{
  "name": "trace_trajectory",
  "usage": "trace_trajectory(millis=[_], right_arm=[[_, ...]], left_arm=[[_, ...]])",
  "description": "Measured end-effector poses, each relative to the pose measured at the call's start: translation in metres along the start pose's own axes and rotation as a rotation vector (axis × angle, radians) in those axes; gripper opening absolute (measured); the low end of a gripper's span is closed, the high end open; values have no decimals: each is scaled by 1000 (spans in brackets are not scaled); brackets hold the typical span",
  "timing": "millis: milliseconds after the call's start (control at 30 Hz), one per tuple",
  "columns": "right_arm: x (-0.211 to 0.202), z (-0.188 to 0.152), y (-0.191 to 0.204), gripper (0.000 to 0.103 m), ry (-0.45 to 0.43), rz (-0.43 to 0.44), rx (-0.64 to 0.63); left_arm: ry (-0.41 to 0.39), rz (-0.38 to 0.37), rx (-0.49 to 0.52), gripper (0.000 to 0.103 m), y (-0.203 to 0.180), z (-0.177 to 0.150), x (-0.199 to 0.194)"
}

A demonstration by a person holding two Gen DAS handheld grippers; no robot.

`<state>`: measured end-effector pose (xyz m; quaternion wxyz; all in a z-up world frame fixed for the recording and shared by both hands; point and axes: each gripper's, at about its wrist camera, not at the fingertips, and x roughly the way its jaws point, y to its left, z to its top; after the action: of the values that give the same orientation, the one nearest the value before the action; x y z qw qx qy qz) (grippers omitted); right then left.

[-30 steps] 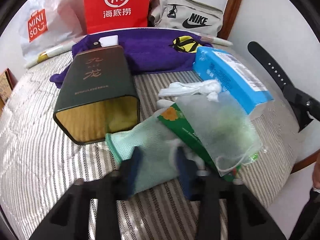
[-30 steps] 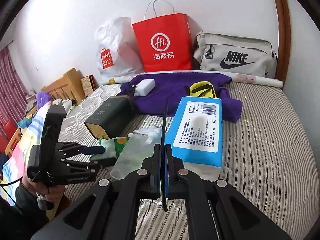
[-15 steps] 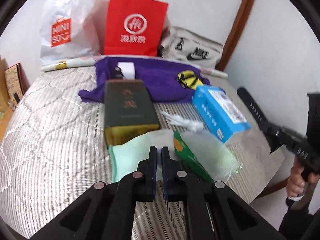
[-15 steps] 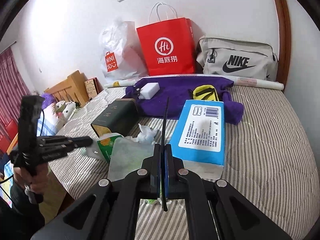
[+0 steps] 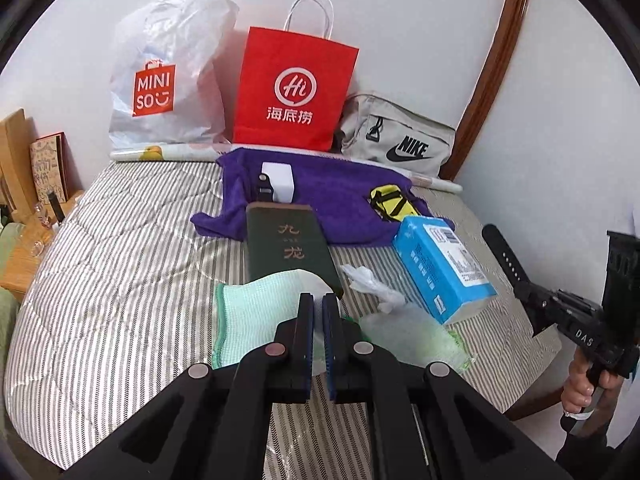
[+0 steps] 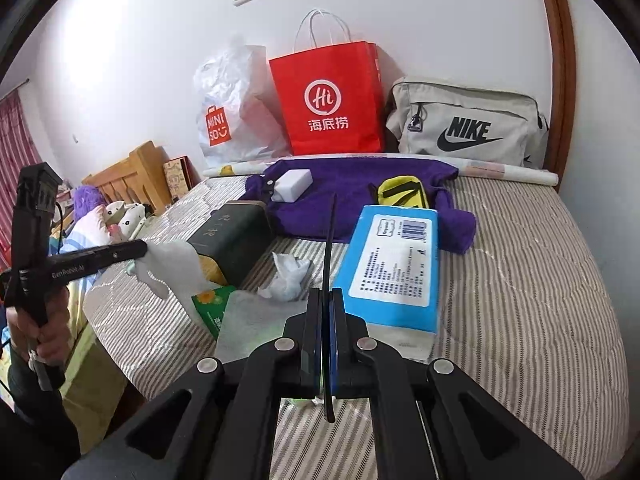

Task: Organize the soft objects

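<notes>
The left gripper (image 5: pixel 318 304) pinches a pale mint-green mesh cloth (image 5: pixel 256 312), lifted clear of the striped bed (image 6: pixel 520 280) beside a dark green rectangular tin (image 5: pixel 288 244). The right gripper (image 6: pixel 326 300) is clamped tight on a thin black strap (image 6: pixel 330 240) above a blue tissue pack (image 6: pixel 394 268)

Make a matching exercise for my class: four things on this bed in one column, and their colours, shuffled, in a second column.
Things:
1. tissue pack
2. towel
3. paper bag
4. tin box

Colours:
A. red
B. dark green
C. blue
D. purple

Pairs: 1-C, 2-D, 3-A, 4-B
</notes>
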<state>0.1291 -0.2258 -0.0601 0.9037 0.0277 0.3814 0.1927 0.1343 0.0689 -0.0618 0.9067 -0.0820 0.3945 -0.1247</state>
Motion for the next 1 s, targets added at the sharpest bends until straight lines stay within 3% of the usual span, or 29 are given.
trace_trajectory(millis=[433, 1000], right_arm=[[-6, -35, -21, 3, 79, -6, 32], [-6, 13, -27, 3, 6, -16, 0]], left_arm=[[-39, 6, 0, 5, -4, 18, -9], [-104, -12, -1, 5, -9, 68, -15]])
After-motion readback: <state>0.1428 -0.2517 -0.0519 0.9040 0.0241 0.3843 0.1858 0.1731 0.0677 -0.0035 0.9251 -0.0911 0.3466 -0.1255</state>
